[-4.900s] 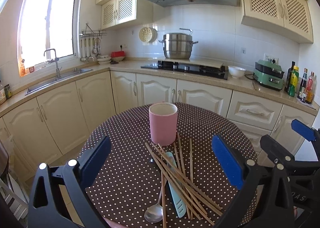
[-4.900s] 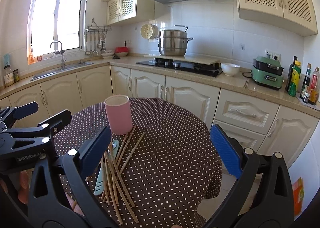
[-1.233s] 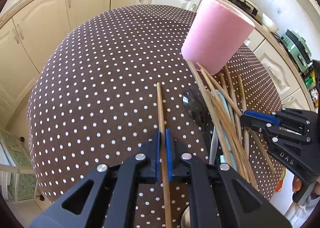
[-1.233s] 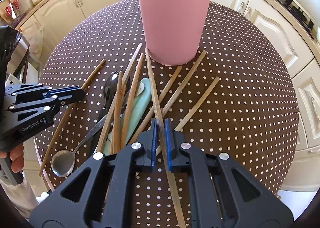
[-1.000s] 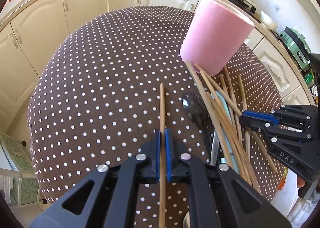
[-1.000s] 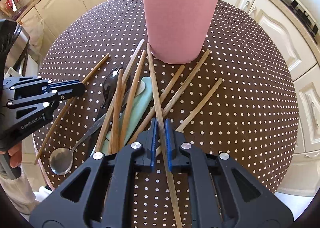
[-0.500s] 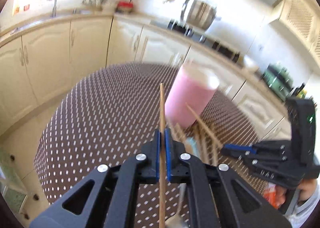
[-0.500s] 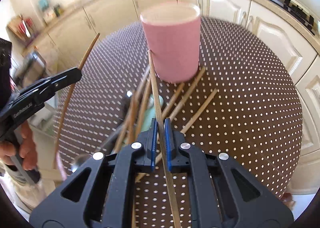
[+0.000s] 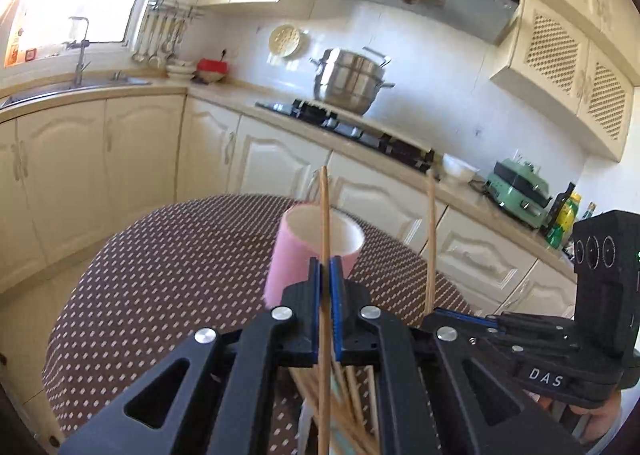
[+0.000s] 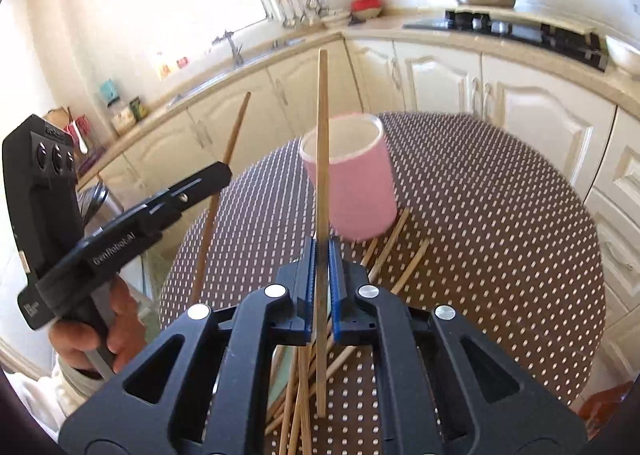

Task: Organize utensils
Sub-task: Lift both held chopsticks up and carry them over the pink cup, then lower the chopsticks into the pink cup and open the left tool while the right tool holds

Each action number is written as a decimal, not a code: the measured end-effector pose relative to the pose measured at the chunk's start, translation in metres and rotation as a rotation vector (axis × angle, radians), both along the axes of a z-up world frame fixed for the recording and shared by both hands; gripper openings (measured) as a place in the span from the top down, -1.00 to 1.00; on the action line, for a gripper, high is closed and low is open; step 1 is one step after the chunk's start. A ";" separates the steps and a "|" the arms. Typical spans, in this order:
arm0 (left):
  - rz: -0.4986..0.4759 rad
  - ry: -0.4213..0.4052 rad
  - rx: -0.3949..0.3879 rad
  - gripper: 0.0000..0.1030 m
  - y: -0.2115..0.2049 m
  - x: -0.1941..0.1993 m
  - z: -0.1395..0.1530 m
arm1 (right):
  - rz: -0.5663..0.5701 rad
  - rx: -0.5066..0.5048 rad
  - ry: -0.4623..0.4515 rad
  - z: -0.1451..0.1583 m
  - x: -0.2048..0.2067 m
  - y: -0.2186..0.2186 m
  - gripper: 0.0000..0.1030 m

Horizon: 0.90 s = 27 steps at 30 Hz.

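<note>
A pink cup (image 9: 316, 251) stands upright on the dotted round table (image 9: 160, 267); it also shows in the right wrist view (image 10: 352, 191). My left gripper (image 9: 325, 275) is shut on a wooden chopstick (image 9: 325, 223), held above the table and pointing up in front of the cup. My right gripper (image 10: 321, 255) is shut on another chopstick (image 10: 322, 135), also raised near the cup. Each gripper shows in the other's view, the right (image 9: 460, 319) and the left (image 10: 216, 175). Several loose chopsticks (image 10: 384, 251) lie on the table below.
A pale green utensil (image 10: 280, 379) lies among the loose chopsticks. Cream cabinets and a counter with a hob and steel pot (image 9: 348, 79) curve behind the table. A sink (image 9: 76, 83) sits under the window at left. The table edge (image 10: 592, 295) drops off at right.
Both grippers have lifted their chopsticks off the table and tilted them upward. The views have swung up from the tabletop toward the cup's rim and the kitchen.
</note>
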<state>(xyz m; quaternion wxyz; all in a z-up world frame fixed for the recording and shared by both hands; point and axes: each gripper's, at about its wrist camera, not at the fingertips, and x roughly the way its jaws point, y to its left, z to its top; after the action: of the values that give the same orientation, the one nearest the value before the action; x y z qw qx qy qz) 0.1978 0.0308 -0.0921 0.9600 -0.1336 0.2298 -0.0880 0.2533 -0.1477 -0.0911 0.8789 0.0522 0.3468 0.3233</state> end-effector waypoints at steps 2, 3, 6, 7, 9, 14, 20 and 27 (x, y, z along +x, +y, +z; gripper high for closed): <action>0.001 -0.030 0.006 0.90 -0.003 0.005 0.004 | -0.009 0.022 -0.027 0.009 0.002 0.000 0.87; -0.010 -0.058 0.003 0.90 -0.007 0.009 0.008 | -0.013 0.026 -0.041 0.013 0.002 0.000 0.87; -0.029 -0.128 -0.002 0.90 -0.012 0.015 0.018 | -0.037 0.017 -0.088 0.029 0.005 0.002 0.87; -0.030 -0.160 -0.001 0.90 -0.015 0.017 0.022 | -0.044 0.014 -0.100 0.033 0.006 0.002 0.87; -0.028 -0.222 -0.010 0.90 -0.018 0.022 0.031 | -0.060 0.023 -0.127 0.044 0.011 0.002 0.87; -0.004 -0.356 0.005 0.90 -0.027 0.034 0.052 | -0.088 0.034 -0.188 0.074 0.023 0.002 0.87; 0.048 -0.464 -0.014 0.90 -0.026 0.057 0.067 | -0.114 0.046 -0.267 0.112 0.041 0.007 0.87; 0.106 -0.549 -0.033 0.90 -0.021 0.076 0.079 | -0.147 0.045 -0.324 0.126 0.058 0.020 0.87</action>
<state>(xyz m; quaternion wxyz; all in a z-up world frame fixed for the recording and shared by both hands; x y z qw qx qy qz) 0.2742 0.0094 -0.0131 0.9873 -0.1324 -0.0478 -0.0743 0.3108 -0.1276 0.0345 0.9431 0.0446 0.1887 0.2701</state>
